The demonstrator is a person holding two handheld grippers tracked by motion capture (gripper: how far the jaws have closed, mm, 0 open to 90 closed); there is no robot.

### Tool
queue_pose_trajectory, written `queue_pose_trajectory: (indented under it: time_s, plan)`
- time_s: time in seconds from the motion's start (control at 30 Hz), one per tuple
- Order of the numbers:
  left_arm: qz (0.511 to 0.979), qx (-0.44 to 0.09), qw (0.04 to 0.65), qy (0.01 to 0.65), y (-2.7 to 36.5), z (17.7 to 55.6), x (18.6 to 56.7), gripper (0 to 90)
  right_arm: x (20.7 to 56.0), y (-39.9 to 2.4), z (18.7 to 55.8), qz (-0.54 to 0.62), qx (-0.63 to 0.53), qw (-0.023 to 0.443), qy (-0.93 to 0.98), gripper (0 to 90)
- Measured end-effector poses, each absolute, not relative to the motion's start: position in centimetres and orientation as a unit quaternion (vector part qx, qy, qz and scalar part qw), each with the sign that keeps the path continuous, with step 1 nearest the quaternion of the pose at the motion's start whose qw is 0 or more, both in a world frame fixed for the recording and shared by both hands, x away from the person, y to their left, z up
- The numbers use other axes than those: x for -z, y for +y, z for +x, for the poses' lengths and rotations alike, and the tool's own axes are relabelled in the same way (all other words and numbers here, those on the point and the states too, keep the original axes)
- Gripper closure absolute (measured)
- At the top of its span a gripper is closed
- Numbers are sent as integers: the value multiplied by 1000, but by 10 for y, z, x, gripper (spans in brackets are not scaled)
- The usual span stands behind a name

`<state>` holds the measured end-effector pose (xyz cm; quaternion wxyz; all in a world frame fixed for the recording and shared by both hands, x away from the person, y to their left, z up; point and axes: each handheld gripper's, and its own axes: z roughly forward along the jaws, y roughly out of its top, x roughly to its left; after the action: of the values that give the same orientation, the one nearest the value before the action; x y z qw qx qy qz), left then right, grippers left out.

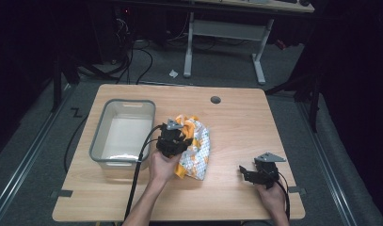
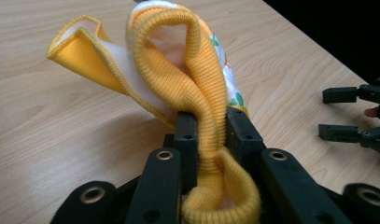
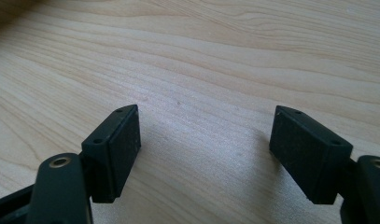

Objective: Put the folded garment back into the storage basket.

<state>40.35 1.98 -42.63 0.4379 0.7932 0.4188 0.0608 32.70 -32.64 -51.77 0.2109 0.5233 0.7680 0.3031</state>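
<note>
Yellow ribbed garment (image 2: 197, 93) pinched in left gripper (image 2: 211, 126) jaws.

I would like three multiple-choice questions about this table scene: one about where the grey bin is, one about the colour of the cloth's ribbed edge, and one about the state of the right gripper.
1. Where does the grey bin stand relative to the cloth?
A. To its left in the high view
B. To its right in the high view
C. On top of it

2. What colour is the ribbed edge of the cloth held by the left gripper?
A. Blue
B. Yellow
C. Black

3. How is the right gripper?
A. Shut on the cloth
B. Shut on nothing
C. Open over bare wood

Answers:
1. A, the bin sits at the table's left side and the cloth lies beside it, towards the middle.
2. B, the left gripper view shows a yellow knitted band pinched between the jaws.
3. C, the right gripper view shows the jaws wide apart with nothing between them.
</note>
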Motion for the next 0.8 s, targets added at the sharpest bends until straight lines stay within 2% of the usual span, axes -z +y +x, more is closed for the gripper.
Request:
queue_pose_trajectory:
  time_s: [0.8]
  plan:
    - [783,-87,460,410,50,394,391,768,518,-326,327,523,-303,211,768,250]
